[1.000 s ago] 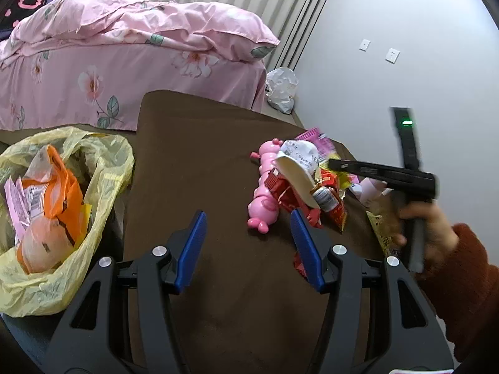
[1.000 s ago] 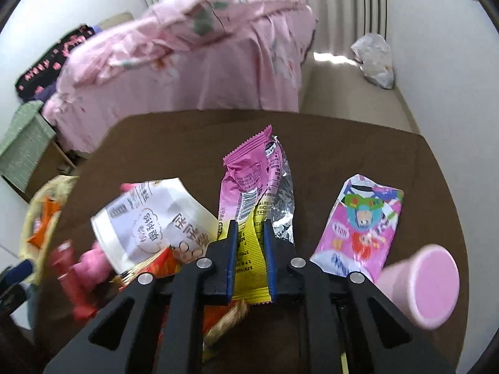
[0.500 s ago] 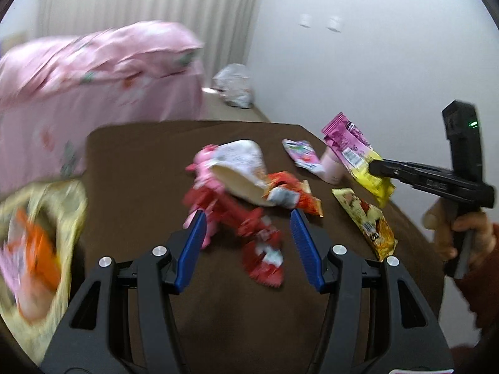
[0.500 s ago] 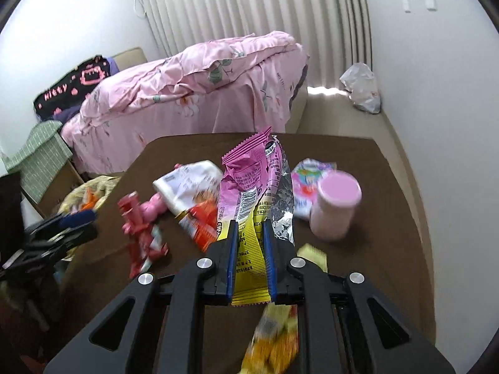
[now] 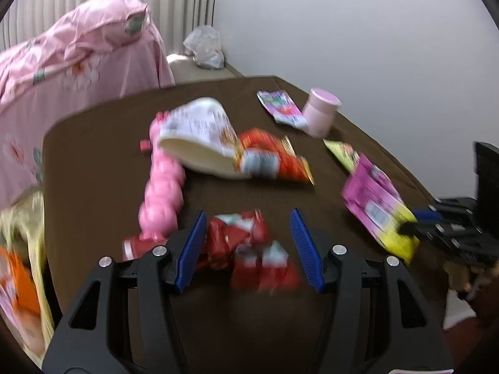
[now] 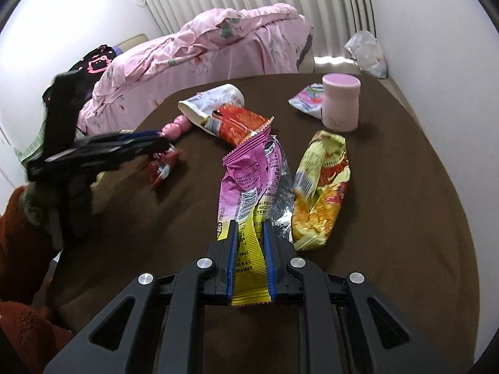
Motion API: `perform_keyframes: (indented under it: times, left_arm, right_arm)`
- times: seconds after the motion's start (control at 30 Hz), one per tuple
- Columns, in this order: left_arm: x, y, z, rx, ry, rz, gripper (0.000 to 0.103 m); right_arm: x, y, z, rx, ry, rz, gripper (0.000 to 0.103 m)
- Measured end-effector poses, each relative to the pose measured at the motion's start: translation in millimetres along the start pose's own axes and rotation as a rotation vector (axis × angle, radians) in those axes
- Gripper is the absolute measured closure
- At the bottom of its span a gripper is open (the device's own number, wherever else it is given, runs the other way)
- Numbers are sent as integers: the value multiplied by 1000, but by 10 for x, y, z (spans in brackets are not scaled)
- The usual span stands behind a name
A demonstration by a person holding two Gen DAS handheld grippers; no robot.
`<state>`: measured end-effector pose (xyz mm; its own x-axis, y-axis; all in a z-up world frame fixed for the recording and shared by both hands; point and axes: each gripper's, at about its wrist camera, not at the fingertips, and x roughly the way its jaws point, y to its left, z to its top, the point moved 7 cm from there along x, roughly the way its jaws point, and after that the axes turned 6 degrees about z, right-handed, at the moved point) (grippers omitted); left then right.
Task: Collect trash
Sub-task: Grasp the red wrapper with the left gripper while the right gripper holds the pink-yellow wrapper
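My right gripper (image 6: pixel 249 227) is shut on the yellow end of a pink and yellow snack wrapper (image 6: pixel 249 180), which hangs above the brown table (image 6: pixel 405 218). The left wrist view shows that wrapper (image 5: pixel 374 205) at the right, in the right gripper (image 5: pixel 418 221). My left gripper (image 5: pixel 248 243) stands open low over a crumpled red wrapper (image 5: pixel 249 249), which lies between its blue fingers; the view is blurred. From the right wrist view the left gripper (image 6: pixel 156 143) hovers just above the red wrapper (image 6: pixel 162 168).
On the table lie a tipped white paper cup (image 6: pixel 212 103), an orange wrapper (image 6: pixel 240 121), a yellow snack bag (image 6: pixel 321 187), a small pink wrapper (image 6: pixel 307 99), a pink jar (image 6: pixel 340 106) and a pink toy (image 5: pixel 162 187). A yellow trash bag (image 5: pixel 18 249) hangs at the left edge.
My left gripper swung away from the yellow bag to the litter and now straddles the red wrapper. My right gripper drew back from the pile, carrying the pink and yellow wrapper.
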<state>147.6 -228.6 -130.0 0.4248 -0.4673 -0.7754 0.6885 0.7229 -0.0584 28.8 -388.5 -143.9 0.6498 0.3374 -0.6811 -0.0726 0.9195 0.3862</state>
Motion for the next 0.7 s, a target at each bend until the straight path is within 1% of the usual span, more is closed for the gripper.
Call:
perform_keyframes:
  times: [0.1, 0.23, 0.27, 0.33, 0.47, 0.53, 0.6, 0.67, 0.7]
  left_arm:
    - [-129, -36, -209, -18, 13, -8, 50]
    - [-328, -116, -370, -73, 28, -92, 50]
    - [-367, -134, -388, -83, 29, -103, 50]
    - [-463, -154, -406, -84, 17, -84, 50]
    - [-529, -101, -410, -80, 12, 23, 50]
    - [-529, -70, -405, -88, 12, 29, 50]
    - [-529, -38, -414, -90, 9, 43, 50]
    - [-509, 15, -438, -91, 10, 66, 50]
    - [-496, 47, -466, -99, 17, 79, 50]
  right_arm:
    - [13, 23, -3, 4, 0, 11, 87]
    - [43, 127, -19, -22, 16, 22, 87]
    - [55, 147, -24, -29, 21, 20, 87]
    - [76, 198, -43, -44, 33, 15, 87]
    - [98, 259, -104, -46, 52, 13, 87]
    - [92, 288, -125, -53, 54, -3, 86]
    - [73, 286, -151, -54, 56, -28, 79]
    - [57, 272, -175, -48, 58, -40, 64]
    - [37, 268, -186, -47, 52, -45, 61]
